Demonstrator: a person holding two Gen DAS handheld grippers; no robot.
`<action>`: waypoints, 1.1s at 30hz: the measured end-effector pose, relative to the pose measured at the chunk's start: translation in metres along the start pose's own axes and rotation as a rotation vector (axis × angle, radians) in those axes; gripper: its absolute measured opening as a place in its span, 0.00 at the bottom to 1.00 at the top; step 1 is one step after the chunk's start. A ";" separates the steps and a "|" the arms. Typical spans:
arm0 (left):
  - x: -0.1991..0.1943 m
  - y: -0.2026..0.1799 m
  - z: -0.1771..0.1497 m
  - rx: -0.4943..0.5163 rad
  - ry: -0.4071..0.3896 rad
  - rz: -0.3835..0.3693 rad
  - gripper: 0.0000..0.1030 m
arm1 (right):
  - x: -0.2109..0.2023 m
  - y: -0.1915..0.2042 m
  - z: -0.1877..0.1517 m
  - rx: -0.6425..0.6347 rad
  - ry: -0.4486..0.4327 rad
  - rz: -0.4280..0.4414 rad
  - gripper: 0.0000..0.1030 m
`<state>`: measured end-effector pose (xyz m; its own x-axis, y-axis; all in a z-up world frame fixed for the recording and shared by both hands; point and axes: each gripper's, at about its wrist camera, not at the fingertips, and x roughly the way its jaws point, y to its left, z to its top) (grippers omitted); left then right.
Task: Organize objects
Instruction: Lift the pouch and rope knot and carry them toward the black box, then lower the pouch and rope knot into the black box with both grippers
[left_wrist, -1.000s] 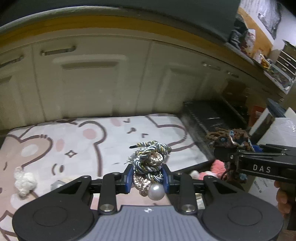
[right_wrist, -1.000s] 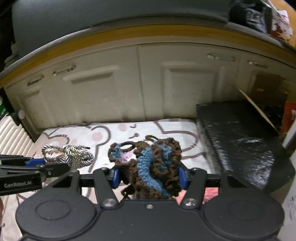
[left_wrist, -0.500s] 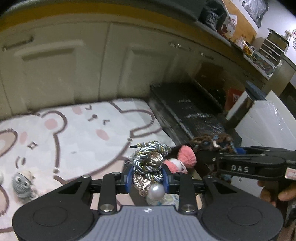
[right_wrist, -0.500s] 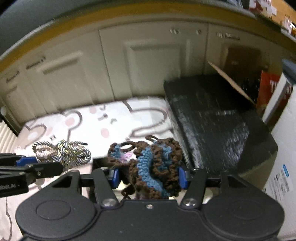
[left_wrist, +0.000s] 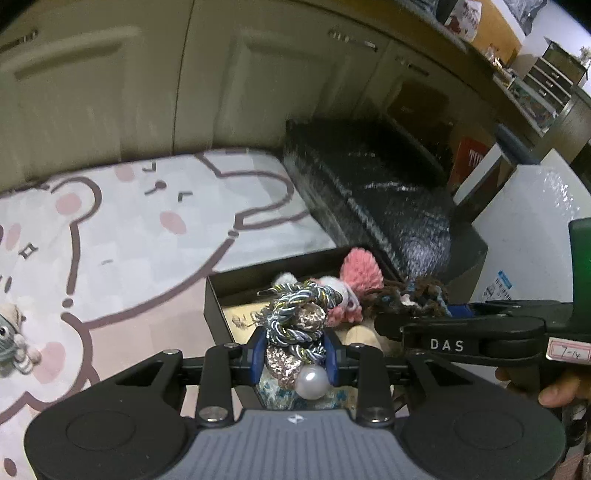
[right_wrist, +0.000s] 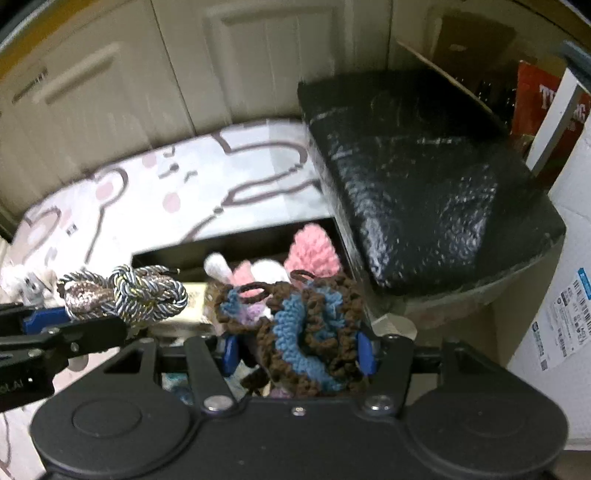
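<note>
Braided silver-blue cord ornament with a pearl (left_wrist: 295, 328) sat pinched in the left gripper (left_wrist: 293, 356), poised above the open black box (left_wrist: 212, 295). Beside it, the right gripper (right_wrist: 297, 350) clamped a brown-and-blue crocheted scrunchie (right_wrist: 295, 332) over the same box. Inside already lay a pink-and-white knitted toy (left_wrist: 354, 277), so sorting looked partly done; both held pieces were not yet dropped. Farther off, on the bear-print mat (left_wrist: 147, 221), a small grey knitted doll (left_wrist: 11, 332) waited. A black wrapped block (right_wrist: 424, 184) crowded the box's far side.
</note>
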<state>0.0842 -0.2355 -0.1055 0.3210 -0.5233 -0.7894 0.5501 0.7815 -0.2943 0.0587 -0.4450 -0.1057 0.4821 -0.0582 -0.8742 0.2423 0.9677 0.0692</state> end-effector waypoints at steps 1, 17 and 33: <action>0.003 0.000 -0.001 -0.001 0.005 0.003 0.32 | 0.003 0.000 -0.001 -0.005 0.010 -0.007 0.58; 0.027 -0.011 -0.016 0.001 0.140 -0.059 0.46 | 0.009 0.002 -0.009 -0.031 0.077 -0.017 0.80; 0.029 -0.016 -0.018 0.033 0.177 -0.055 0.32 | -0.001 -0.003 -0.006 -0.006 0.116 -0.007 0.27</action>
<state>0.0711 -0.2571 -0.1336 0.1507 -0.4943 -0.8562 0.5893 0.7403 -0.3237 0.0526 -0.4468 -0.1080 0.3800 -0.0365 -0.9243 0.2399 0.9689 0.0604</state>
